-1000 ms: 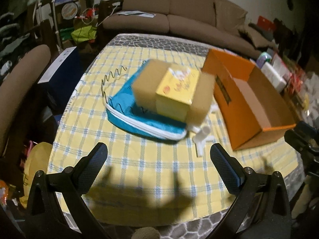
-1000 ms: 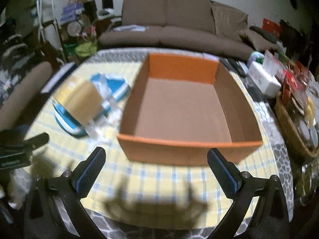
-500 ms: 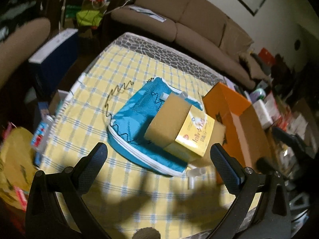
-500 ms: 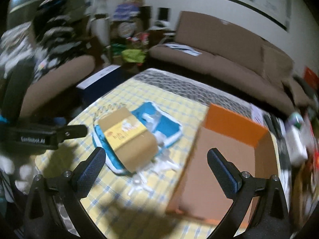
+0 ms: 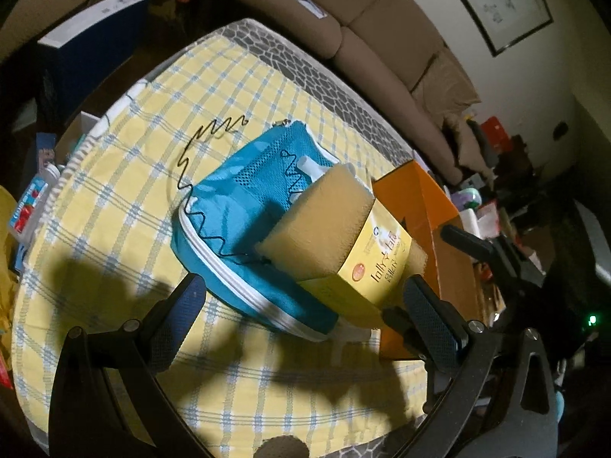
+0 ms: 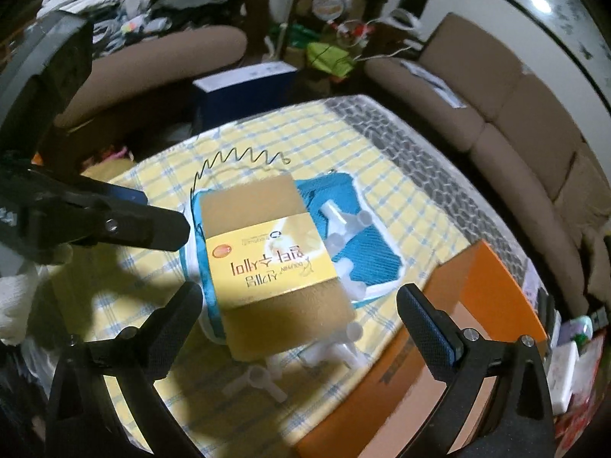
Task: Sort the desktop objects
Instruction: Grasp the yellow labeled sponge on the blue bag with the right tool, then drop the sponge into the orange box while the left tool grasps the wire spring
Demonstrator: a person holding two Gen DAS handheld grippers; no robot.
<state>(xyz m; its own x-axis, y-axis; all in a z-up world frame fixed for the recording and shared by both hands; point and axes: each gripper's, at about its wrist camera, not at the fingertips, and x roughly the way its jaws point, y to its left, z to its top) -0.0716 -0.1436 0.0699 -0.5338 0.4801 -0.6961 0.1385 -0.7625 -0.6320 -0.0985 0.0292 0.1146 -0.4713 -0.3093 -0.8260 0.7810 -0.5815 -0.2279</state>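
Note:
A tan sponge pack with a yellow label (image 5: 343,236) (image 6: 267,263) lies on a blue mesh pouch (image 5: 244,206) (image 6: 366,244) on the yellow checked tablecloth (image 5: 114,198). White plastic tube joints (image 6: 336,221) lie on the pouch and beside it (image 6: 259,378). A thin black wire spring (image 5: 198,145) (image 6: 236,160) lies at the pouch's far edge. An orange cardboard box (image 5: 420,206) (image 6: 450,328) stands to the right. My left gripper (image 5: 301,313) is open above the pouch's near edge. My right gripper (image 6: 298,320) is open above the sponge pack.
A brown sofa (image 5: 362,26) (image 6: 496,114) stands beyond the table. A dark blue box (image 5: 91,38) (image 6: 244,87) sits on the floor to the left. Clutter lies at the table's right end (image 6: 569,358). The other gripper shows in each view (image 5: 477,248) (image 6: 95,221).
Both grippers have moved closer to the sponge pack and the pouch. The right wrist view has swung left from the orange box to the sponge pack. Both stay open.

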